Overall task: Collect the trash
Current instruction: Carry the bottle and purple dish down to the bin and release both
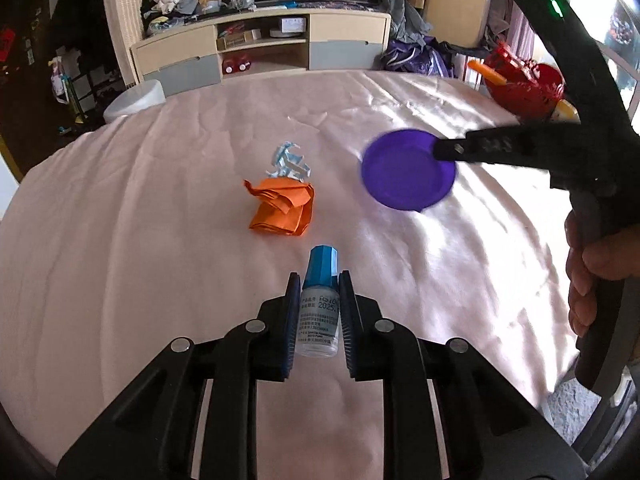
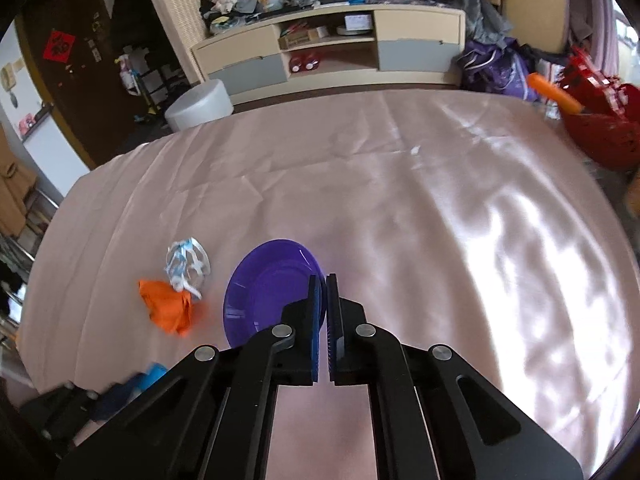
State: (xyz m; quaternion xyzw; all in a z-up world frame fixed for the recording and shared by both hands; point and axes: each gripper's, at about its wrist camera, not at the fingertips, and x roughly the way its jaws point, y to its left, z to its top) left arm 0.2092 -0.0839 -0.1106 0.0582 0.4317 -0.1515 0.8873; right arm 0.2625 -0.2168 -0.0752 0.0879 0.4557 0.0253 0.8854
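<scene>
My left gripper (image 1: 319, 284) is shut on a small clear bottle with a blue cap (image 1: 320, 300), held just above the pink cloth. Ahead of it lie a crumpled orange paper (image 1: 282, 210) and a white-and-blue wrapper scrap (image 1: 289, 162). My right gripper (image 2: 324, 284) is shut on the rim of a purple plastic plate (image 2: 268, 292) and holds it above the cloth; it shows in the left wrist view (image 1: 408, 168) with the right gripper's finger (image 1: 472, 146) on its right edge. The orange paper (image 2: 168, 306) and wrapper (image 2: 186, 264) lie left of the plate.
The pink cloth (image 1: 160, 280) covers a wide table. A red basket (image 2: 600, 128) with an orange stick stands at the far right corner. A white round stool (image 2: 200, 104) and a low cabinet (image 2: 328, 48) stand beyond the far edge.
</scene>
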